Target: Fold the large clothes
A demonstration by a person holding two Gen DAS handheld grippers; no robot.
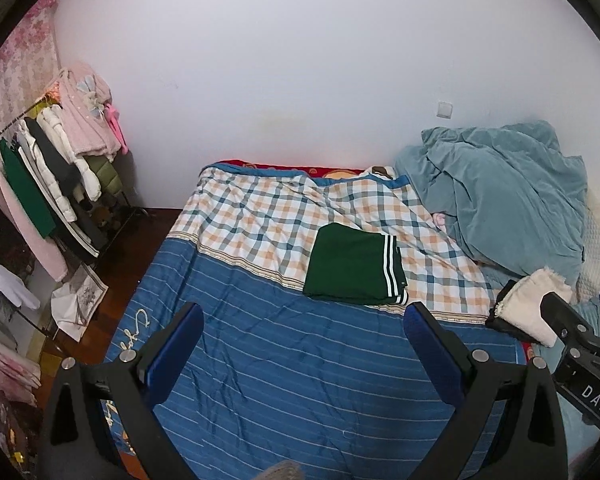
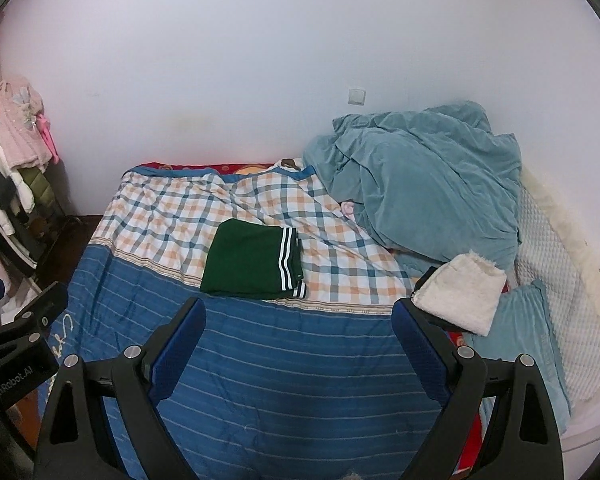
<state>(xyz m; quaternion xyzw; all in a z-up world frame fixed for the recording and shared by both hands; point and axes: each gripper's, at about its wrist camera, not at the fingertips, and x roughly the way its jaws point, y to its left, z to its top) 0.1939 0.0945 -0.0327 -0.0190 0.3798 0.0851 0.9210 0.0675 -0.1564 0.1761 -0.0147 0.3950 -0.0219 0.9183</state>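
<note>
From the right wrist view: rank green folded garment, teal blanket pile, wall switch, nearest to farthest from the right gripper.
The right gripper hangs open over the blue striped cover.
1. Green folded garment: just ahead, slightly left, on the plaid sheet.
2. Teal blanket pile: farther back, right, against the wall.
3. Wall switch: farthest, on the wall above the blanket.

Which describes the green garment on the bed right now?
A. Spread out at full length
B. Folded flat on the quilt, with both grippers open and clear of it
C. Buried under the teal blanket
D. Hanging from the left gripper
B: the green garment lies as a neat folded rectangle on the quilt, and the left gripper and right gripper are both open, holding nothing.
</note>
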